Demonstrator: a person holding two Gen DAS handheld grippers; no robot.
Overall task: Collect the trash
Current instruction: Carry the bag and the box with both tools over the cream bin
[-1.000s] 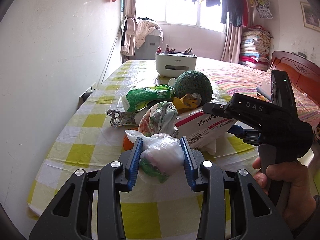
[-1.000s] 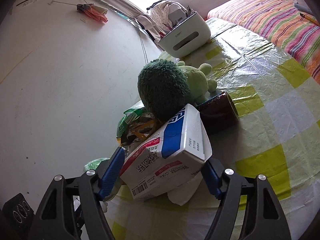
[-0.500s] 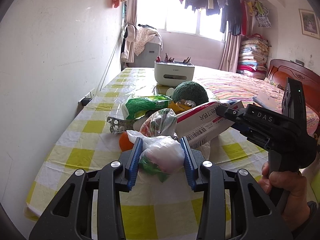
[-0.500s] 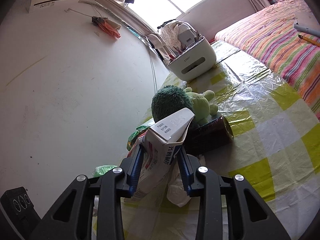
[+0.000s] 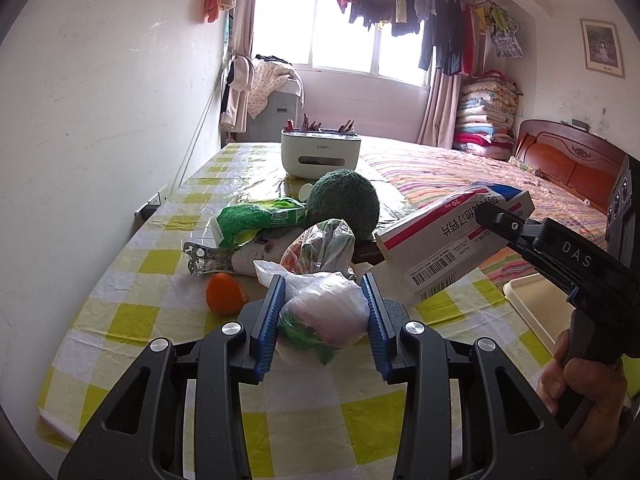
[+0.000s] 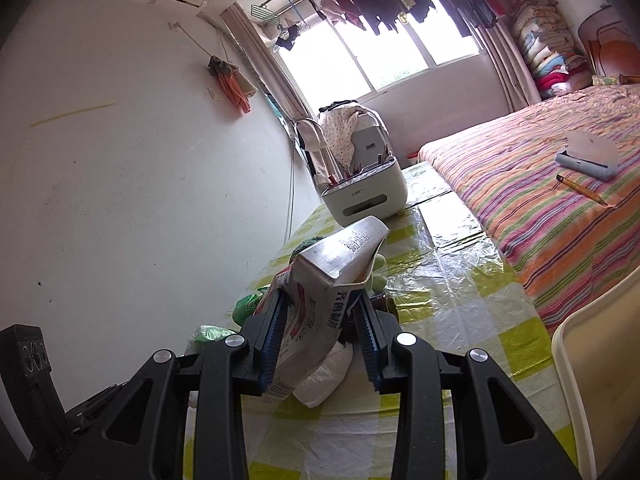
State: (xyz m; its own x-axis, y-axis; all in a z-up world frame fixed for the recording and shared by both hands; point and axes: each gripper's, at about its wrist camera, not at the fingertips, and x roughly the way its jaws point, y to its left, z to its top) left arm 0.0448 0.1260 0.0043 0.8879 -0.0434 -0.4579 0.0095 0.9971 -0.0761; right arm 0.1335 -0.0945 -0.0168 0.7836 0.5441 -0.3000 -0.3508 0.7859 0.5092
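My left gripper (image 5: pixel 323 300) is shut on a crumpled clear plastic bag (image 5: pixel 324 312) with green and pink inside, held just above the checked table (image 5: pixel 132 320). My right gripper (image 6: pixel 321 320) is shut on a white, red and blue medicine box (image 6: pixel 320 304), lifted and tilted; the box also shows in the left wrist view (image 5: pixel 452 248). A trash pile lies behind: a green wrapper (image 5: pixel 256 220), a printed plastic bag (image 5: pixel 320 248), crinkled foil (image 5: pixel 204 258) and an orange piece (image 5: pixel 224 299).
A green plush toy (image 5: pixel 346 202) and a white desk organiser (image 5: pixel 320 154) stand further back. A cream tray (image 5: pixel 536 308) sits at the right table edge, also in the right wrist view (image 6: pixel 592 368). A white tissue (image 6: pixel 324 376) lies under the box. A striped bed (image 6: pixel 540 200) lies right.
My right gripper closed on the medicine box and lifted it up and to the right, off the pile. My left gripper kept its hold on the plastic bag and rose slightly.
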